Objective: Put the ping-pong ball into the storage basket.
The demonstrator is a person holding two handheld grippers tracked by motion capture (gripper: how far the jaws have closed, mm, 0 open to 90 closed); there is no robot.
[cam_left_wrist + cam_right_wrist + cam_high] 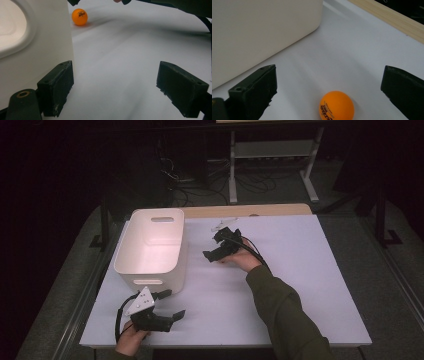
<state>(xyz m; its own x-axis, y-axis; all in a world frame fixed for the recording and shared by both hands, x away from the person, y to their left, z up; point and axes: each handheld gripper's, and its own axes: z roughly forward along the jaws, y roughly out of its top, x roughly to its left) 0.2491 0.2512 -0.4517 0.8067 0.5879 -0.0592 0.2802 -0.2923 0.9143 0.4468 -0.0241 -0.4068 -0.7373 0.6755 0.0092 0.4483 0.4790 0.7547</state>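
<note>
High view first: at the left we see the left gripper (169, 306) low near the table's (300, 285) front edge, held by a hand (131, 340) coming in from below, a grey three-cornered plate on top of it. Its jaws stand wide apart and hold nothing; one lies just beside the near wall of the white bin (152, 247), and we cannot tell whether it touches. In the left gripper view the same jaws rise with bare white table between them, the bin's wall (37, 50) close along the left one, and an orange ball (79, 17) far off beyond the bin's corner.

Moving right in the high view, the bin stands upright on the white table, a handle slot in its far wall. Right of it we find the right gripper (217, 245), held by a hand (245, 260) in a dark green sleeve, pointing toward the bin. In the right gripper view its jaws are spread wide and grip nothing; the orange ball (337, 105) sits on the table between them, nearer the camera, touching neither. The bin's side (262, 32) rises beyond the left jaw, and a wooden edge (392, 22) runs along the far side of the table.
</note>
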